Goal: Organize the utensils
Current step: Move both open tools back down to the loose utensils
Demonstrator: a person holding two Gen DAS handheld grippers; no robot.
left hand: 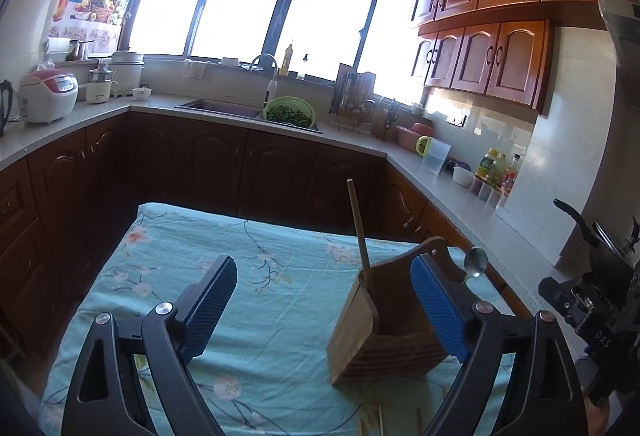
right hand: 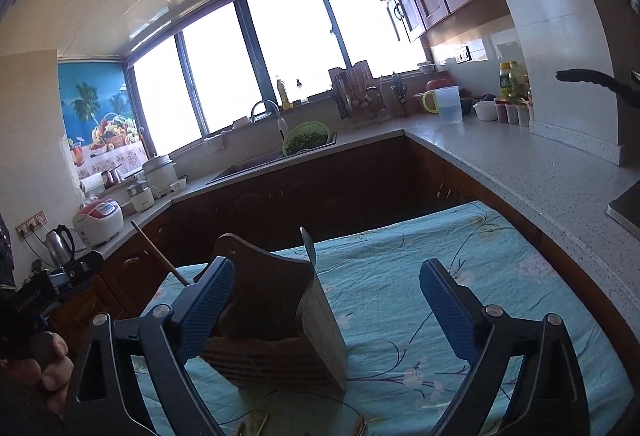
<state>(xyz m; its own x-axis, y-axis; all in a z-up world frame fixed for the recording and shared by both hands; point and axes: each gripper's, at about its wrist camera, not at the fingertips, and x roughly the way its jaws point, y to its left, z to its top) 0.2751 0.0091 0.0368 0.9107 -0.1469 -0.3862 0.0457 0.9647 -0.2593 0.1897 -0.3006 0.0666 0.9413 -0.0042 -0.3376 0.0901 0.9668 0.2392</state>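
A wooden utensil holder stands on the blue floral cloth. A wooden stick leans out of its left side and a metal spoon sticks up at its right. My left gripper is open with nothing between its fingers, and its right finger overlaps the holder's right side. In the right wrist view the holder sits just inside the left finger of my open, empty right gripper. The spoon and stick rise from it. Thin loose sticks lie at the near edge.
Dark cabinets and a grey counter wrap around the table. On it are a sink with a green colander, a rice cooker, a kettle, a pitcher and bottles. A pan handle juts out at the right.
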